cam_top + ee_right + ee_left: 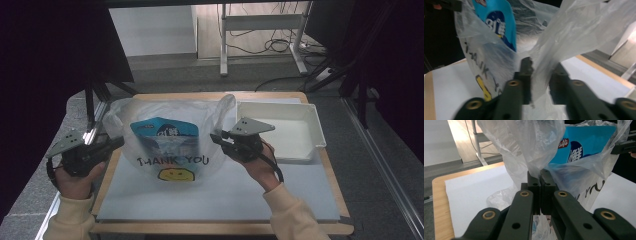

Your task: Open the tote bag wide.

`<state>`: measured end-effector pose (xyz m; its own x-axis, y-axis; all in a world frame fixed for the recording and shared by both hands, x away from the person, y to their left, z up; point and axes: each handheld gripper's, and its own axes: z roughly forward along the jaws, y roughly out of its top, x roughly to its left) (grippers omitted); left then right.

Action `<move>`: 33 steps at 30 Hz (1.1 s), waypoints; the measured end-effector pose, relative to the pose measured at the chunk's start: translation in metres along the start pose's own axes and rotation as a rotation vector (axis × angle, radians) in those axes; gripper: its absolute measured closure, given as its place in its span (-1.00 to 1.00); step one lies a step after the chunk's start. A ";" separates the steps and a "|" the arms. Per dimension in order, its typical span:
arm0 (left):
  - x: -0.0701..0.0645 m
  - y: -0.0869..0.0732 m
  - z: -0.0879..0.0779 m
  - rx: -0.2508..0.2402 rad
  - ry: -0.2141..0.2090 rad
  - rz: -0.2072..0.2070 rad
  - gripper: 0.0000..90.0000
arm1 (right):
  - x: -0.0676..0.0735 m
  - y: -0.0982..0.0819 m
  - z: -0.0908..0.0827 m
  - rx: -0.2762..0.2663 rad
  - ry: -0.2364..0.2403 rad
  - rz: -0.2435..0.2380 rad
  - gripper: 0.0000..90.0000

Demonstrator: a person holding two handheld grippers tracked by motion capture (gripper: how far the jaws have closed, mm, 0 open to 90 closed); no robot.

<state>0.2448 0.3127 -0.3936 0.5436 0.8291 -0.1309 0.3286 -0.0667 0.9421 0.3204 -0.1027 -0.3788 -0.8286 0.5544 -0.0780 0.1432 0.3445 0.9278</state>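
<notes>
While the left gripper (540, 178) pinches one bag handle (534, 147), the right gripper (540, 72) clamps the other, holding the plastic bag (170, 137) upright around its blue packet (165, 135).

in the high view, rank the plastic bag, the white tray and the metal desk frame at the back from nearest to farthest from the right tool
1. plastic bag, against the right tool.
2. white tray, beside it at the table's right.
3. metal desk frame, on the floor beyond the table.

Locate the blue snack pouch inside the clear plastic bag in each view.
High view: blue snack pouch centre-left, upright in the clear plastic bag.
Left gripper view: top right, behind the film.
Right gripper view: top left.
Shared landmark: the bag's black "THANK YOU" lettering.
</notes>
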 end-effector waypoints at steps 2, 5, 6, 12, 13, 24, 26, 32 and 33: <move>0.000 0.000 -0.001 -0.002 0.002 0.003 0.98 | 0.003 0.003 -0.001 -0.005 -0.007 -0.019 0.92; 0.000 0.000 -0.001 -0.003 0.003 0.003 0.98 | 0.005 0.005 -0.002 -0.014 0.000 -0.030 0.96; 0.000 0.000 -0.002 -0.004 0.003 0.001 0.98 | 0.005 0.005 -0.003 -0.018 -0.002 -0.035 0.97; 0.001 -0.002 -0.003 0.000 0.009 0.001 0.98 | 0.002 0.000 -0.004 -0.037 -0.004 -0.014 0.97; 0.001 -0.003 -0.004 0.000 0.010 0.000 0.98 | 0.002 -0.001 -0.004 -0.038 -0.006 -0.012 0.97; 0.001 -0.018 -0.004 0.045 0.019 -0.019 0.98 | 0.004 -0.021 -0.004 -0.033 -0.003 -0.005 0.97; 0.002 -0.021 -0.001 0.057 0.021 -0.024 0.98 | 0.002 -0.027 0.000 -0.024 0.001 0.009 0.97; 0.005 -0.030 0.003 0.083 0.025 -0.044 0.98 | 0.000 -0.043 0.011 -0.007 0.012 0.044 0.97; 0.005 -0.032 0.003 0.086 0.026 -0.046 0.98 | 0.001 -0.045 0.012 -0.004 0.011 0.051 0.97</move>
<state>0.2394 0.3175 -0.4250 0.5066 0.8464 -0.1641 0.4180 -0.0747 0.9054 0.3198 -0.1090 -0.4250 -0.8262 0.5627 -0.0265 0.1835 0.3133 0.9317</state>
